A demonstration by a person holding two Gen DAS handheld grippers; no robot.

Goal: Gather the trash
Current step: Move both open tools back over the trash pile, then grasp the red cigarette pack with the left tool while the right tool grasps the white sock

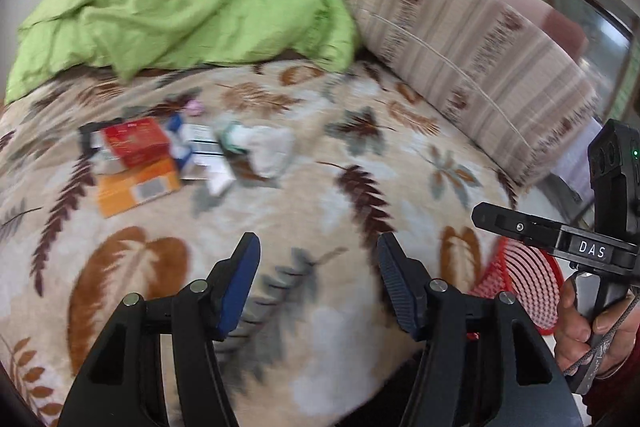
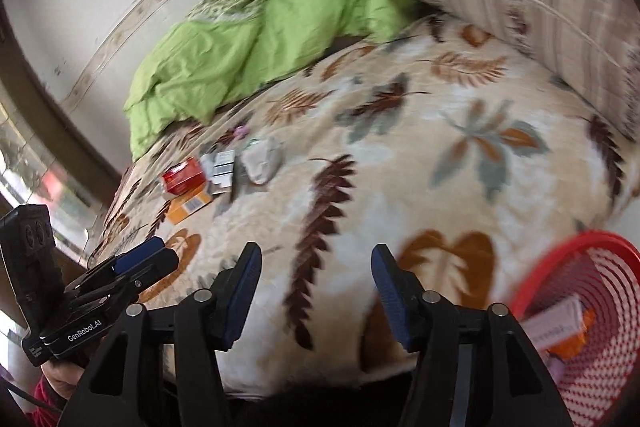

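Observation:
A heap of trash lies on the leaf-patterned blanket: a red box [image 1: 136, 141], an orange box [image 1: 138, 187], small grey and white cartons [image 1: 200, 143] and a crumpled white wrapper [image 1: 270, 149]. The right wrist view shows the same heap, with the red box [image 2: 183, 175] and the wrapper [image 2: 262, 159], far off to the left. My left gripper [image 1: 318, 253] is open over bare blanket, nothing between its fingers. My right gripper [image 2: 316, 261] is open too, empty. A red mesh basket [image 2: 600, 307] at the bed's near right edge holds a white-and-orange packet [image 2: 558, 327].
A crumpled green quilt [image 1: 168, 23] lies at the far side of the bed. A large striped cushion [image 1: 472, 47] leans at the right. The basket [image 1: 528, 283] shows behind my right gripper's body [image 1: 560, 239], held by a hand [image 1: 584, 327]. A wall stands behind the bed.

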